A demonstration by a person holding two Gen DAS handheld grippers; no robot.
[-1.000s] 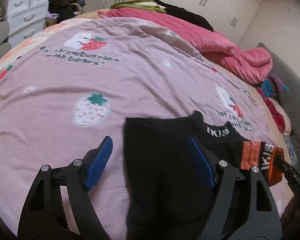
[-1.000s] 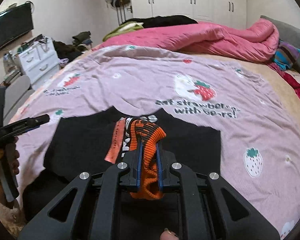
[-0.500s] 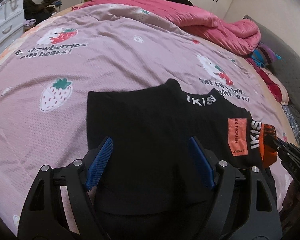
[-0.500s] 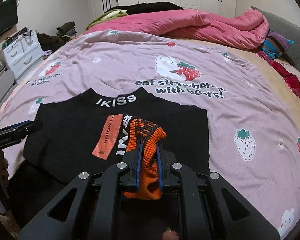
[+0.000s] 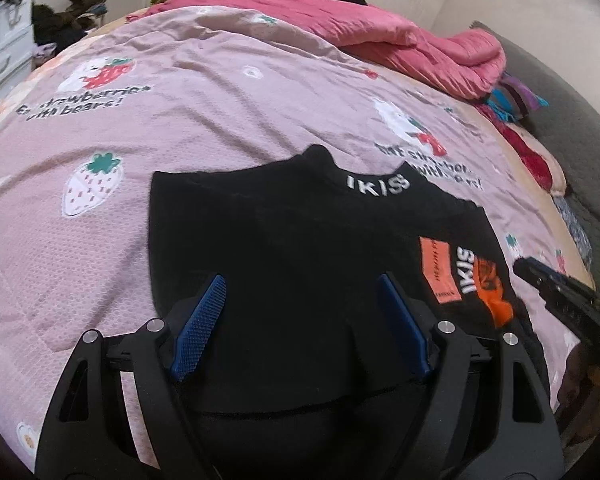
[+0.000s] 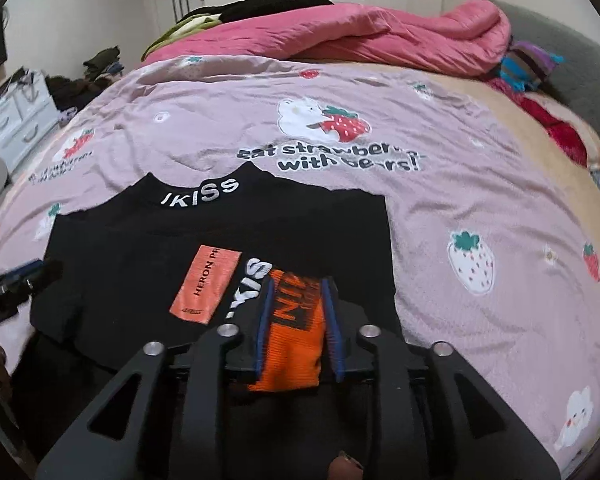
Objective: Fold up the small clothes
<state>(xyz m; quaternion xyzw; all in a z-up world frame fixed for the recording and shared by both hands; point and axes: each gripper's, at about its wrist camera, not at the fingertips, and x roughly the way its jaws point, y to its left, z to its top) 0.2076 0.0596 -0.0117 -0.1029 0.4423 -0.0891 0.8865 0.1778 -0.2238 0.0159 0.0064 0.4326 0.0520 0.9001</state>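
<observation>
A small black knit sweater (image 5: pixel 300 264) with white "IKISS" lettering on its collar lies spread flat on the bed, on a mauve bedspread (image 5: pixel 204 120) printed with strawberries and bears. Its collar points away from both cameras and its hem lies nearest them.

The left claw (image 5: pixel 300 328) hangs over the lower body of the sweater with its blue-padded jaws standing wide apart; the black fabric shows in the gap between them, and neither pad presses on it. From the right wrist camera this claw appears blurred at the sweater's left edge (image 6: pixel 12 284).

The right claw (image 6: pixel 298 320) is over the sweater's right side, where a sleeve has been laid across the front. The sleeve's ribbed orange cuff (image 6: pixel 296 344) sits between the blue pads, and the jaws are opening, with the pads just beside the cuff's sides; whether they still press on it cannot be told. An orange rectangular fabric label (image 6: pixel 206 284) lies on the sweater just left of this claw. From the left wrist camera the right claw (image 5: pixel 560 292) shows at the sweater's right edge, near the cuff (image 5: pixel 496 296).

A crumpled pink quilt (image 6: pixel 340 36) lies at the far end of the bed.
</observation>
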